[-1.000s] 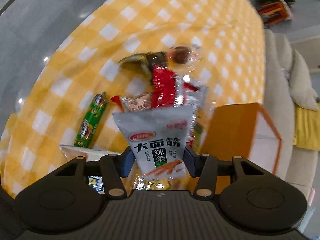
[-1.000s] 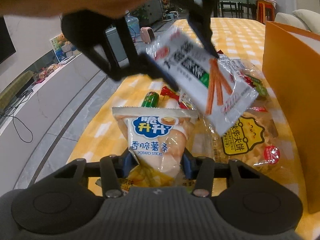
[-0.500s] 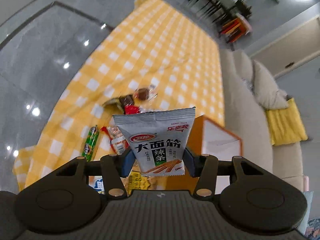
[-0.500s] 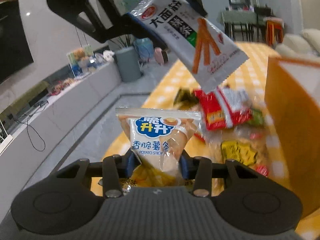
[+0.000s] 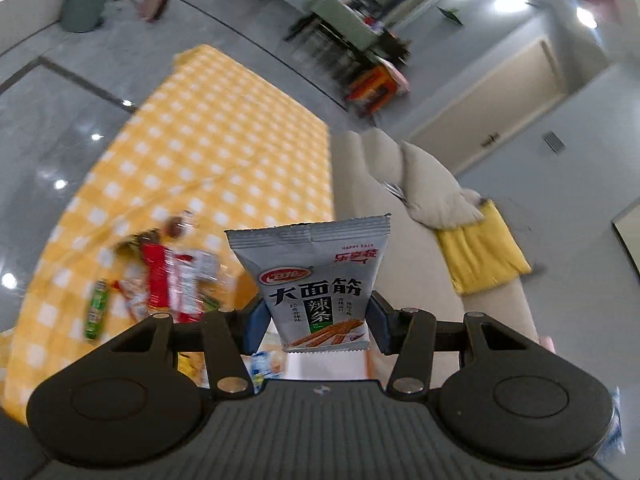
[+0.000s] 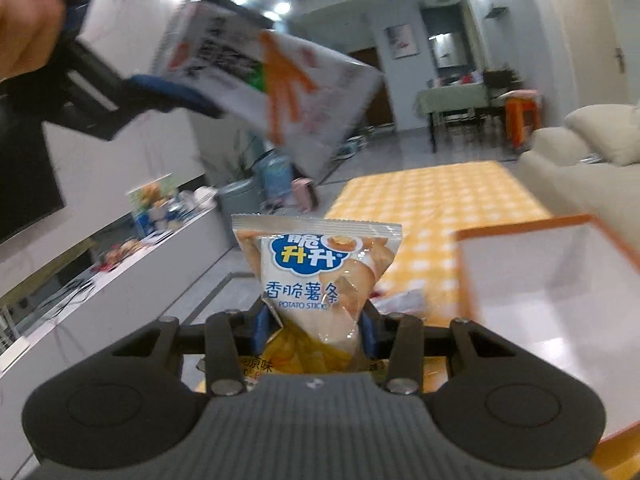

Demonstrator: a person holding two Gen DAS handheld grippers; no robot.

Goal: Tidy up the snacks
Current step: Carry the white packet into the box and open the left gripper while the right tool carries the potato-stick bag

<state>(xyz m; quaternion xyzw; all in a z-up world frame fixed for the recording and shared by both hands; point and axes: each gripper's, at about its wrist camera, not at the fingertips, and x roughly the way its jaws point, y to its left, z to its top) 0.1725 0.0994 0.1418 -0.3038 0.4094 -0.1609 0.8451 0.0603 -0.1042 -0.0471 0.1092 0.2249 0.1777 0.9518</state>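
— So, where are the snacks?
— My left claw (image 5: 316, 326) grips the grey spicy-strip packet (image 5: 314, 280) above the tabletop (image 5: 224, 140); my right claw (image 6: 314, 330) pinches the potato-stick bag (image 6: 316, 276) beside the orange box (image 6: 560, 280).

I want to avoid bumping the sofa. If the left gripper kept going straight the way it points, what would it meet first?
Probably the beige sofa, beyond the spicy-strip packet that the left gripper holds. Nothing else shows in that line, though depth is unclear.
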